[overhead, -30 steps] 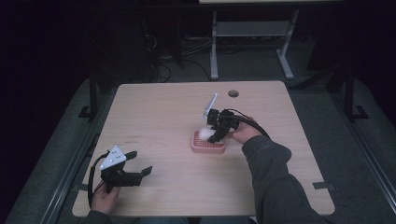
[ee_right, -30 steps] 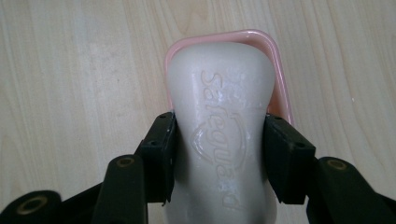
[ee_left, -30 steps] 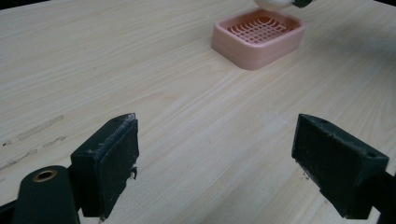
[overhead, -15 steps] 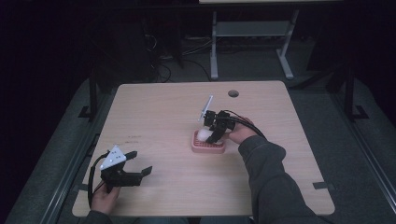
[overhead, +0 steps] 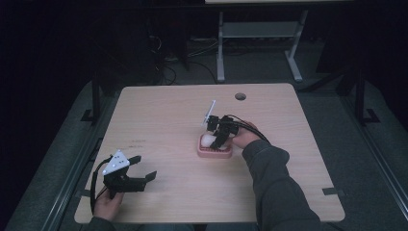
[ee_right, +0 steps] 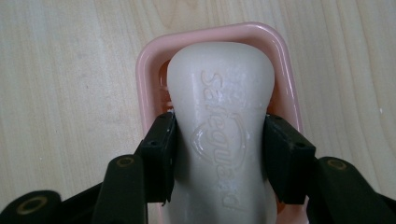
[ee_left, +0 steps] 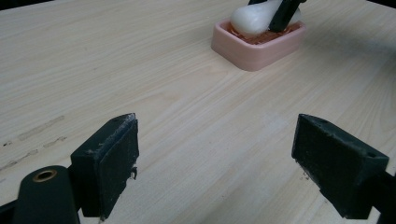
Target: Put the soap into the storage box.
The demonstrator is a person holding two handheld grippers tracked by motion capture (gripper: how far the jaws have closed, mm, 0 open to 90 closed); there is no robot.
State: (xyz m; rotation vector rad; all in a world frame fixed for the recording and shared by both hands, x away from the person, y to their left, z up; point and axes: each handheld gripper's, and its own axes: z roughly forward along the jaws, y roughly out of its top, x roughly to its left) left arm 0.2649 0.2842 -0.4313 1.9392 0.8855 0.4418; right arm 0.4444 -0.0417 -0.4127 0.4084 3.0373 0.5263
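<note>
A white bar of soap [ee_right: 219,126] with raised lettering sits between the two black pads of my right gripper [ee_right: 219,149], which is shut on its waist. The bar hangs over a pink soap dish [ee_right: 149,65]; whether it rests in the dish I cannot tell. In the high view the right gripper [overhead: 217,138] holds the soap [overhead: 208,140] at the dish [overhead: 214,153] in the middle of the table. My left gripper [overhead: 145,168] is near the front left corner, jaws wide apart with nothing between them. Its own view looks across bare wood past its fingertips [ee_left: 112,154] to the dish [ee_left: 252,49] and soap [ee_left: 250,18].
The light wooden table [overhead: 163,120] has a round cable hole [overhead: 240,96] near its far edge. A metal stand [overhead: 257,33] and cables lie on the dark floor beyond. The person's right sleeve [overhead: 274,187] reaches in from the front right.
The right gripper has come down a little with the soap, from above the pink dish to just over it. The left gripper has stayed where it was.
</note>
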